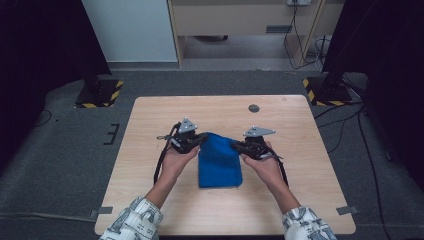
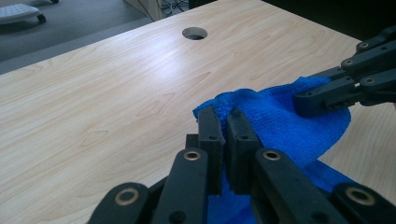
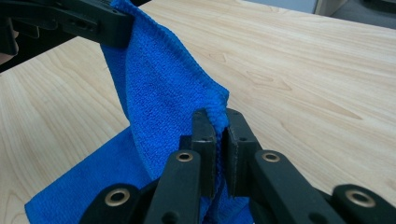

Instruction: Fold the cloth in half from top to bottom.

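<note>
Tools left (image 2: 223,122) and right (image 3: 216,122) each pinch a far corner of the blue cloth (image 1: 219,162), lifting that edge off the tabletop (image 1: 150,120), likely to fold it.

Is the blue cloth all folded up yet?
Not yet, it seems. The cloth already looks doubled, its near part flat on the table. The left gripper and right gripper each pinch a far corner, lifted. Likely left: lay that edge down and let go.
</note>
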`<action>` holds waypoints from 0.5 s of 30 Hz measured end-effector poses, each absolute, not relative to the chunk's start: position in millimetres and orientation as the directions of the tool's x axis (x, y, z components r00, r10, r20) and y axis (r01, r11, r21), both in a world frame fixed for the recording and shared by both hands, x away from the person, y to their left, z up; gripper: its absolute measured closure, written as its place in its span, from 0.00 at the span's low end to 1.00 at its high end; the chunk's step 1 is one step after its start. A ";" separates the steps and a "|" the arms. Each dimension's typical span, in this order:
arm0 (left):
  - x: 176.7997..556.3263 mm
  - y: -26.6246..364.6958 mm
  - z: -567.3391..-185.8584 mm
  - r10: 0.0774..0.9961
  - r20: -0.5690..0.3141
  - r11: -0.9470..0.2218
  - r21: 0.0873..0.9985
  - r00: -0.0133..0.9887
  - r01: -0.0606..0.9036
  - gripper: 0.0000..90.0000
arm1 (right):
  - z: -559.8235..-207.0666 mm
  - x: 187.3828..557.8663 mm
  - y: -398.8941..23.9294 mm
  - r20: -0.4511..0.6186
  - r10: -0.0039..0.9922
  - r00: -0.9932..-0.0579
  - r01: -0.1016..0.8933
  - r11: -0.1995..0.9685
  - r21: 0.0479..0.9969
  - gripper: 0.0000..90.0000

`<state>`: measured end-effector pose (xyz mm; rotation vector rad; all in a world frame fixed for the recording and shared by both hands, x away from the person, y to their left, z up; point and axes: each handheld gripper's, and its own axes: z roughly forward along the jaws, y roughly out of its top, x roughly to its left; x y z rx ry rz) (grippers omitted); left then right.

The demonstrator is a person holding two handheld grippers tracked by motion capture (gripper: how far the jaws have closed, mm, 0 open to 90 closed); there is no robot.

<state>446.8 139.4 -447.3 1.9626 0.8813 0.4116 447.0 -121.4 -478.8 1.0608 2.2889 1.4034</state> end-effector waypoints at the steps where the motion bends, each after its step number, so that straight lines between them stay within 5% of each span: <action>1: 445.1 139.5 -448.2 0.723 -0.062 -0.324 0.849 0.688 0.418 0.95 | -479.4 446.5 -121.5 0.151 0.695 -0.703 0.450 0.270 0.851 0.94; 15: 422.2 151.9 -464.7 0.741 -0.088 -0.294 0.849 0.666 0.439 0.95 | -479.8 435.6 -118.9 0.167 0.665 -0.728 0.446 0.274 0.852 0.93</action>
